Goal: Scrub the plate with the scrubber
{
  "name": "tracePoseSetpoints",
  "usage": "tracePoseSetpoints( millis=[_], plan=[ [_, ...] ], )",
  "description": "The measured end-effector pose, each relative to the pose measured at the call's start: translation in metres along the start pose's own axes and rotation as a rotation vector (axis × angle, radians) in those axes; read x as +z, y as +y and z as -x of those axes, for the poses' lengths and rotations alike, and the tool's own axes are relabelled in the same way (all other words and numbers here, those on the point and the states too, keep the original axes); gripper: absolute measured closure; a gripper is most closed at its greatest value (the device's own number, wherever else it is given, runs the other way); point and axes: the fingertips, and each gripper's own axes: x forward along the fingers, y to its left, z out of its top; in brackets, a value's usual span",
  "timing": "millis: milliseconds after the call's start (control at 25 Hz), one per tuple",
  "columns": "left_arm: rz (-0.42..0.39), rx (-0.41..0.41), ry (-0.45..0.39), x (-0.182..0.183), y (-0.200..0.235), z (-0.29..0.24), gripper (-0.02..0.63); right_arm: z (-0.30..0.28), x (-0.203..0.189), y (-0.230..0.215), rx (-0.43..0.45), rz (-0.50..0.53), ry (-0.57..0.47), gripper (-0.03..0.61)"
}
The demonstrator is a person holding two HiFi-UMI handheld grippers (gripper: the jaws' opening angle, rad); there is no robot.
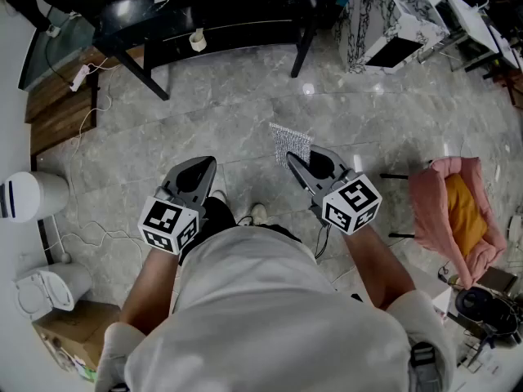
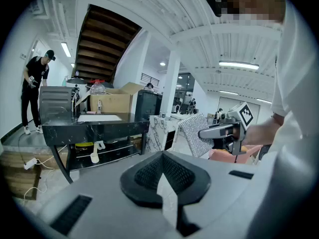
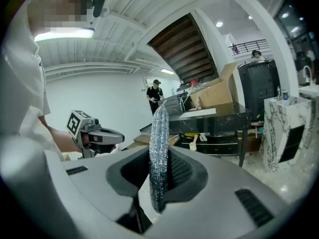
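Note:
A silver mesh scrubber (image 1: 290,143) sticks out of my right gripper (image 1: 292,160), which is shut on it above the floor. In the right gripper view the scrubber (image 3: 159,133) stands on edge between the pads of that gripper (image 3: 160,177). My left gripper (image 1: 209,164) is held to the left at the same height, shut with nothing in it; its pads (image 2: 149,171) meet. From the left gripper view the right gripper (image 2: 205,133) and the scrubber (image 2: 192,133) show at the right. I see no plate in any view.
A black table (image 1: 221,19) with a lower shelf stands ahead; a sink (image 2: 98,117) sits in its top. A marble-patterned cabinet (image 1: 384,15) is at its right. A pink chair (image 1: 458,211) is at my right, a white bin (image 1: 29,196) at my left. A person (image 2: 34,91) stands far off.

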Motion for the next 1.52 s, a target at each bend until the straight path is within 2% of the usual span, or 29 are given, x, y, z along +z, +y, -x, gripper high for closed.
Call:
tracePoseSetpoints(
  millis=[160,320,480,720,800,960,1240,1520],
  plan=[
    [0.011,-0.014,0.001,0.003,0.006,-0.016,0.620,-0.005,-0.001,-0.016,-0.007,-0.009,0.004,0.502],
    [0.061,-0.036,-0.008,0.009,0.036,-0.040,0.620,-0.031,0.002,-0.039,-0.028,-0.011,0.024,0.502],
    [0.068,-0.031,-0.016,0.023,0.089,-0.075,0.618,-0.071,0.021,-0.067,-0.049,-0.013,0.036,0.502],
    [0.045,-0.039,-0.027,0.067,0.173,-0.117,0.615,-0.149,0.058,-0.102,-0.057,-0.018,0.065,0.497],
    [0.034,-0.044,-0.029,0.080,0.201,-0.127,0.572,-0.175,0.071,-0.113,-0.062,-0.017,0.066,0.497],
    [0.032,-0.046,-0.046,0.102,0.248,-0.141,0.557,-0.215,0.100,-0.129,-0.071,-0.033,0.054,0.497],
    [0.076,-0.015,-0.078,0.135,0.310,-0.168,0.543,-0.261,0.141,-0.158,-0.097,-0.037,0.027,0.497],
    [0.117,0.056,-0.085,0.158,0.365,-0.208,0.537,-0.304,0.166,-0.204,-0.069,-0.025,0.028,0.497]
  ],
)
